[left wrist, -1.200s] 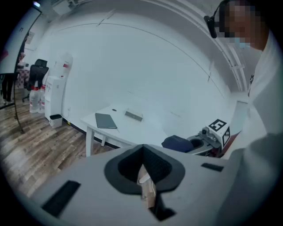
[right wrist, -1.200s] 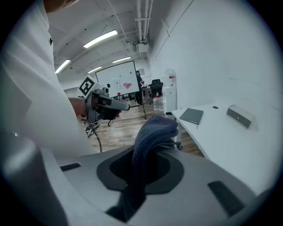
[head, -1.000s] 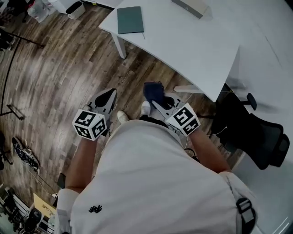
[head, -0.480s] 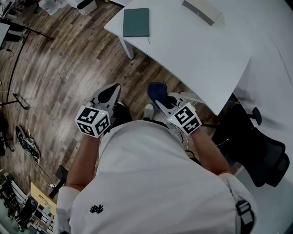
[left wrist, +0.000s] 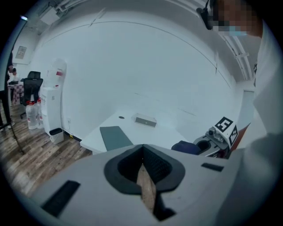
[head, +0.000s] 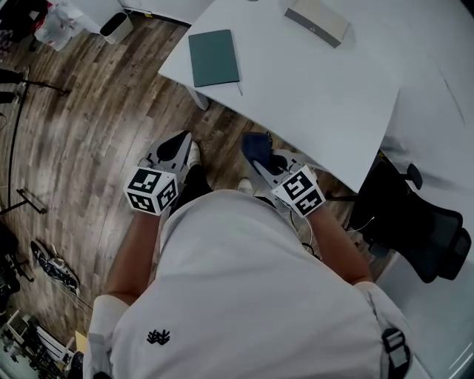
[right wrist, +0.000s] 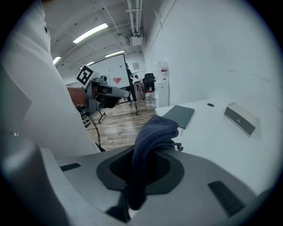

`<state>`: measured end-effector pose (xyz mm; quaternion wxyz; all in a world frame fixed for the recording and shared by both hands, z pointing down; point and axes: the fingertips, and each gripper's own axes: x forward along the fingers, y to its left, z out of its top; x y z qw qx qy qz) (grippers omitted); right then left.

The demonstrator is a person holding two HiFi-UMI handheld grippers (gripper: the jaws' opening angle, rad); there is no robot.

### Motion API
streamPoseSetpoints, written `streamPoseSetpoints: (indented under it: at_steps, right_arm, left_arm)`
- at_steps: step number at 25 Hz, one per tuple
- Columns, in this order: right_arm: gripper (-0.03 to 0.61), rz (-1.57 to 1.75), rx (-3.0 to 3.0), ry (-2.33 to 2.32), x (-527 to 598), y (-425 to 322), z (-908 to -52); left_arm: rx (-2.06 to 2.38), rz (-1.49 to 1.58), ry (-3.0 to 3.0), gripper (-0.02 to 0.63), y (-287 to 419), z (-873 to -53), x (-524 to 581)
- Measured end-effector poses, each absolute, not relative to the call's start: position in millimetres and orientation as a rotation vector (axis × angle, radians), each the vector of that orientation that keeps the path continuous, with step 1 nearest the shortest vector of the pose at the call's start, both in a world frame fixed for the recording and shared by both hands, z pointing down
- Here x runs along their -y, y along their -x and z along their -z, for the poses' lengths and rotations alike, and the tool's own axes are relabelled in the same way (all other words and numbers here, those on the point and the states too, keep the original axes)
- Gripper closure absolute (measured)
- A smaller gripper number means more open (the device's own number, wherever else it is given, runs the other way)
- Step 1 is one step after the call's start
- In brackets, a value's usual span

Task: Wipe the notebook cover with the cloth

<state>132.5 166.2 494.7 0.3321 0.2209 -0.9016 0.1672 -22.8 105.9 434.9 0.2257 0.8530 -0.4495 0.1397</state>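
Spanning the upper right, white table (head: 318,81) carries the green notebook (head: 214,58), lying flat near its corner, well apart from both grippers held low over the wood floor (head: 89,111). Right gripper (head: 261,154): jaws clamped on the dark blue cloth (head: 254,144), which bunches above them. Left gripper (head: 178,146): jaws pressed nearly together, nothing between.

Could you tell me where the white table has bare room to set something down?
The wide stretch of table between the notebook, the grey box and the near edge is bare. Only its far part holds things.
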Motion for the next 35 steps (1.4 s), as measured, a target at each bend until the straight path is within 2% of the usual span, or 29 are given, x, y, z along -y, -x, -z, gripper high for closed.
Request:
streamPoseSetpoints:
  at_steps: [3, 7, 9, 11, 25, 35]
  right_arm:
    - [0.534, -0.442, 2.308, -0.650, -139.7, -113.0, -496.7]
    - [0.534, -0.446, 2.250, -0.728, -111.7, -88.3, -501.7]
    - [0.534, -0.481, 2.230, -0.769, -100.4, -77.6, -506.1]
    - [0.534, -0.507, 2.210, -0.813, -88.4, -70.1, -510.0]
    - [0.535, -0.624, 2.198, -0.923, 6.1, -42.2, -540.3]
    - [0.535, -0.744, 2.225, -0.862, 66.5, -11.2, -576.3]
  left_arm:
    - [1.163, -0.426, -2.411, 0.614, 42.6, -441.5, -72.0]
    - [1.032, -0.439, -2.474, 0.560, 62.7, -450.4, -35.9]
    - [0.987, -0.455, -2.490, 0.568, 71.7, -459.1, -21.1]
    - [0.944, -0.471, -2.507, 0.606, 76.3, -469.3, -7.0]
    - [0.768, -0.690, -2.493, 0.609, 44.6, -566.4, 69.3]
    - [0.697, -0.881, -2.506, 0.609, 25.8, -608.1, 77.1]
